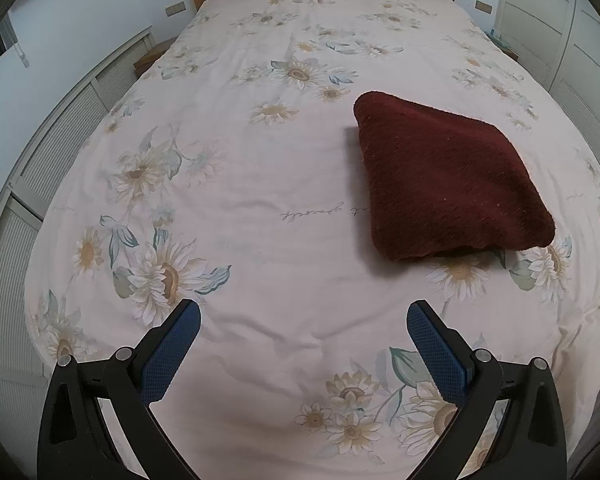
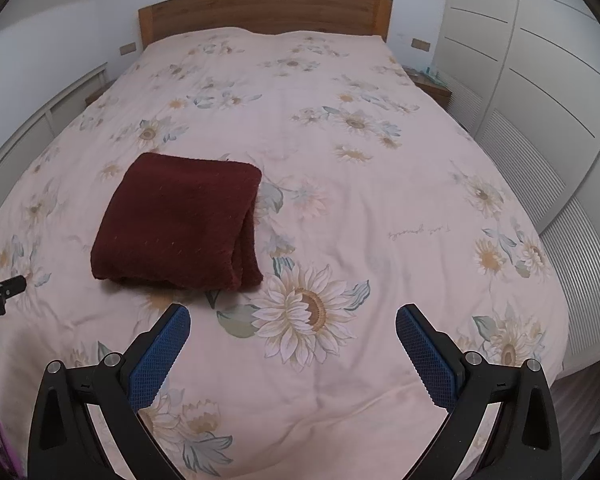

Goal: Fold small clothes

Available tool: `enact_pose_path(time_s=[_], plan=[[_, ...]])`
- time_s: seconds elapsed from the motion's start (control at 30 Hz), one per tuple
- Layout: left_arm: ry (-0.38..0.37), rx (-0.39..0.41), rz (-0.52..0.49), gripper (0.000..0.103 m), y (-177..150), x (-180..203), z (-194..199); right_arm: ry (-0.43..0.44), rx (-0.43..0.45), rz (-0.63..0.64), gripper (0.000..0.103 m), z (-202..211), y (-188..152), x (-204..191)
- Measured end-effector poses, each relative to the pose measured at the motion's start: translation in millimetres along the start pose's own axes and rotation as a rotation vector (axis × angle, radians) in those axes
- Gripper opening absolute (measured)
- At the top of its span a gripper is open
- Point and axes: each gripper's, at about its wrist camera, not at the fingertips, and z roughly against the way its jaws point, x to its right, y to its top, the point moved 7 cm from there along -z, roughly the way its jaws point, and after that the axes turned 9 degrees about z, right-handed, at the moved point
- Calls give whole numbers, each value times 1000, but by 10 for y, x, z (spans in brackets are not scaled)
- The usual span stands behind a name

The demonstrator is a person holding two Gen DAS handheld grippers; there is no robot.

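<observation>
While the folded dark-red knitted garment (image 1: 448, 180) (image 2: 180, 220) lies on the pink flower-print bed cover (image 1: 260, 184) (image 2: 360, 200), the left gripper (image 1: 304, 318) and right gripper (image 2: 293, 318) hover with fingers spread wide, holding nothing.

A big bed (image 2: 340, 208) is covered by a pink blanket (image 1: 260, 184) printed with sunflowers. A brown wooden headboard (image 2: 264, 10) is set against a pale wall (image 2: 80, 4). White closet doors (image 2: 540, 60) are seen on one side, and a small wooden table (image 2: 430, 86) beside the bed.
</observation>
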Motion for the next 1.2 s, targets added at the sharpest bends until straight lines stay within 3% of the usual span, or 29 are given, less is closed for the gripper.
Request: enact_pose_path(time_s=[1.2], plan=[[-15, -1, -10, 102, 7, 44, 30, 6, -34, 28, 102, -123, -37, -32]])
